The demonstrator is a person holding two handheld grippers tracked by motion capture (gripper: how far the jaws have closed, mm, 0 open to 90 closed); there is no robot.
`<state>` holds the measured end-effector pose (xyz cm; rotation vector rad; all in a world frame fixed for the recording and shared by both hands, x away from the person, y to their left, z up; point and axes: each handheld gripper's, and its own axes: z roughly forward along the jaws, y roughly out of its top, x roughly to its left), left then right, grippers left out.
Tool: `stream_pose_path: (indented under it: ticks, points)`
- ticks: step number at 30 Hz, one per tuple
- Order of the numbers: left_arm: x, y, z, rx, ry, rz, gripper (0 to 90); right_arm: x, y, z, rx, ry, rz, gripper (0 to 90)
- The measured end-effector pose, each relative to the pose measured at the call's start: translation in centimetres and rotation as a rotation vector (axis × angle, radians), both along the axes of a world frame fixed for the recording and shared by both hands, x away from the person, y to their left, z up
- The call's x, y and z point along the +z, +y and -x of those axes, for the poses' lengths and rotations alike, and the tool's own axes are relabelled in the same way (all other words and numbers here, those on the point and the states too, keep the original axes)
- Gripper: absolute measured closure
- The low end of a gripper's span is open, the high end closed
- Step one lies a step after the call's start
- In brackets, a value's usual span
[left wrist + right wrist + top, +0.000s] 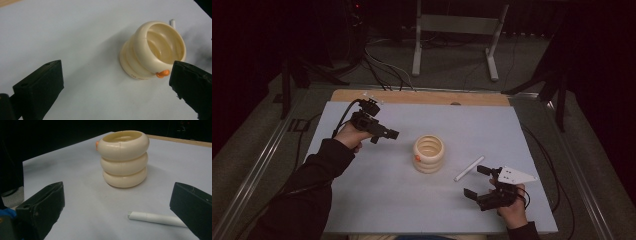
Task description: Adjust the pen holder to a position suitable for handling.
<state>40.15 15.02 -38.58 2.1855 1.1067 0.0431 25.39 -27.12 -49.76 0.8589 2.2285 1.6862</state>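
Ring holder: a cream holder of three stacked rings (pixel 428 153), upright near the middle of the worktop (pixel 377 190), with a small orange knob (pixel 162 73) at its top ring
Left gripper: the left gripper (pixel 384 134) hangs above the worktop to the left of the ring holder and apart from it; its jaws stand wide apart with nothing between them
Ring holder from the left gripper: in the left gripper view the holder (pixel 152 51) lies ahead and toward the right jaw, with bare worktop in the gap between the jaws
Right gripper: the right gripper (pixel 478 181) sits low at the near right of the worktop, jaws spread wide and gripping nothing
White pen: a white pen (pixel 469 168) lies flat between the ring holder and the right gripper, touching neither; in the right gripper view it (pixel 155 218) lies just ahead of the right jaw
Cut off: the far end of the pen is covered by the right jaw in the right gripper view; in the left gripper view only its tip peeks out behind the holder
Hard to make out: faint print low on the holder's side is too small to read; the room beyond the worktop is dark
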Motion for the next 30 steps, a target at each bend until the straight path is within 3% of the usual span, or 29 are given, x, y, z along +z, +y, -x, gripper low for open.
stream_pose_path:
  ticks: [2,7,10,11,14,19,22,30]
  points:
    - [-0.1,0.7,0.2,0.005,0.01,0.026,0.1,0.0,0.0,0.0,-0.001,-0.002,0.0,0.0]
    - [-0.7,2.1,1.4,0.032,-0.061,0.024,0.1,0.0,-0.2,0.0,-0.006,-0.003,-0.002,0.0]
    - [-1.2,3.0,1.9,0.049,-0.057,0.045,0.1,0.0,-0.1,0.0,-0.005,-0.003,-0.001,0.0]
    - [-1.4,3.3,2.0,0.047,-0.042,0.038,0.1,0.0,-0.1,0.0,-0.004,-0.002,0.0,0.0]
    - [-2.1,3.9,2.6,0.064,-0.048,0.035,0.1,0.0,-0.1,0.0,-0.004,-0.001,-0.001,0.0]
    - [-3.3,4.9,3.9,0.06,-0.08,0.028,0.1,0.0,-0.1,0.0,-0.005,-0.002,0.0,0.0]
    - [-4.1,5.4,4.6,0.069,-0.102,0.0,0.1,0.0,-0.1,0.0,-0.004,0.0,0.0,0.0]
    - [-5.7,6.4,6.2,0.087,-0.119,0.051,0.1,0.0,-0.1,0.0,-0.005,0.001,0.001,0.0]
